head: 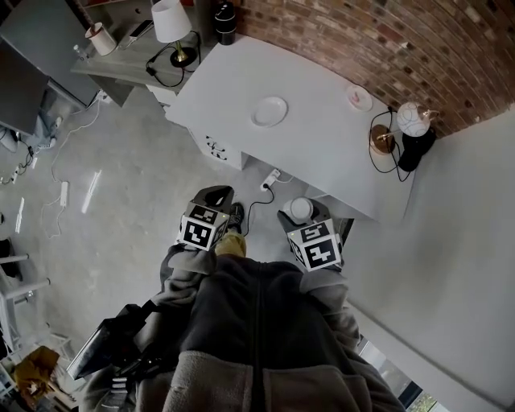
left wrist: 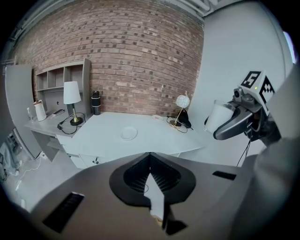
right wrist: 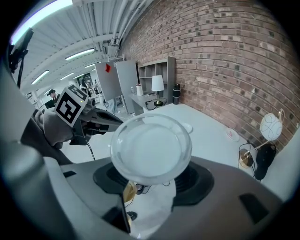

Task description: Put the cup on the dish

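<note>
The cup (right wrist: 151, 149) is off the bench (head: 322, 137), well short of the dish (head: 269, 111), and is carried in the right gripper (right wrist: 152, 180). The right gripper's fingers are spread wide and clamped on the cup's sides. It is a translucent, frosted-looking tumbler with a round end turned toward the right gripper view. It is probably light and stiff, and its smooth wall is likely slippery. If it is glass rather than plastic, which I cannot tell, it would chip if set down hard. The present hold across the wall looks sound. I would keep the squeeze modest and the cup level, then lower it base-first rather than drop it.

The left gripper (left wrist: 150, 164) carries nothing; its fingers are together. In the head view it sits on the near side of the dish, beside the right gripper and over the floor.

The dish is a small white saucer, bare, lying out in the open part of the bench. A second small dish (head: 360, 98) lies off to the right of the dish, close to the brick wall (head: 418, 48), and a globe lamp (head: 413, 119) stands further right again. A table lamp (head: 170, 24) and a dark flask (head: 225, 20) stand beyond the dish to its left. The task is at the carry stage, with the placement not yet begun.
</note>
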A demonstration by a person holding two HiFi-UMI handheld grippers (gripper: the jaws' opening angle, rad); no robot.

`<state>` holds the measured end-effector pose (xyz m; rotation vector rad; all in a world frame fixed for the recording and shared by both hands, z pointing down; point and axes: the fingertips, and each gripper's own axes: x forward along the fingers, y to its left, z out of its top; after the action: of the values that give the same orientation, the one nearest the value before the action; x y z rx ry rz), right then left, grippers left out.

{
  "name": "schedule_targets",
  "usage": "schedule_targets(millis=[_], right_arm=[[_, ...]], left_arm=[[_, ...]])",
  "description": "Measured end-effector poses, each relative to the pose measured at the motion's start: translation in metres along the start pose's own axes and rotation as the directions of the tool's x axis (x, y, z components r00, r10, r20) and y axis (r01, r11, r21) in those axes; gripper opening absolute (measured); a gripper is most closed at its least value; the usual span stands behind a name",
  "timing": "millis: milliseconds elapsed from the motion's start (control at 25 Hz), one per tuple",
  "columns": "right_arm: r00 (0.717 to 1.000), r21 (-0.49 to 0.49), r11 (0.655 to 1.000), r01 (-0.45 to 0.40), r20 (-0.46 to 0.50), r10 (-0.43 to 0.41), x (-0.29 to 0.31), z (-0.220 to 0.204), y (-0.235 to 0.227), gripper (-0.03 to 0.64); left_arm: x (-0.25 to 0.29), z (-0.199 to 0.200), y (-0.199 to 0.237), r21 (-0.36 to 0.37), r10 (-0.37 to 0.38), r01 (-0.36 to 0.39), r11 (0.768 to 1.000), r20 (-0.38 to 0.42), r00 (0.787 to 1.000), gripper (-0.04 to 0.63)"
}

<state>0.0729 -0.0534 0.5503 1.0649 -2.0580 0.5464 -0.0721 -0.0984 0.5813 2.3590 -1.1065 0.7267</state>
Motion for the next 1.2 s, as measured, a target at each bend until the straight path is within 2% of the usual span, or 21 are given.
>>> schedule_targets(millis=[560, 1040, 1200], right_arm=[[0.998, 0.046, 0.998, 0.048, -0.033, -0.046, 0.054, 0.082, -0.056, 0.252], [0.997, 0.068, 0.995, 0.072, -0.022, -0.071, 0.089, 0.132, -0.081, 0.252], [0.997, 0.072, 0.995, 0.069, -0.032, -0.067, 0.094, 0.132, -0.081, 0.253]], left_arm=[[0.068, 0.073, 0.079, 0.004, -0.066, 0.066, 0.998, -0.013, 0.998, 0.006], [0.102, 0.116, 0.117, 0.034, -0.113, 0.114, 0.993, -0.015, 0.993, 0.006], [0.107, 0.117, 0.115, 0.044, -0.127, 0.128, 0.991, -0.029, 0.992, 0.006]])
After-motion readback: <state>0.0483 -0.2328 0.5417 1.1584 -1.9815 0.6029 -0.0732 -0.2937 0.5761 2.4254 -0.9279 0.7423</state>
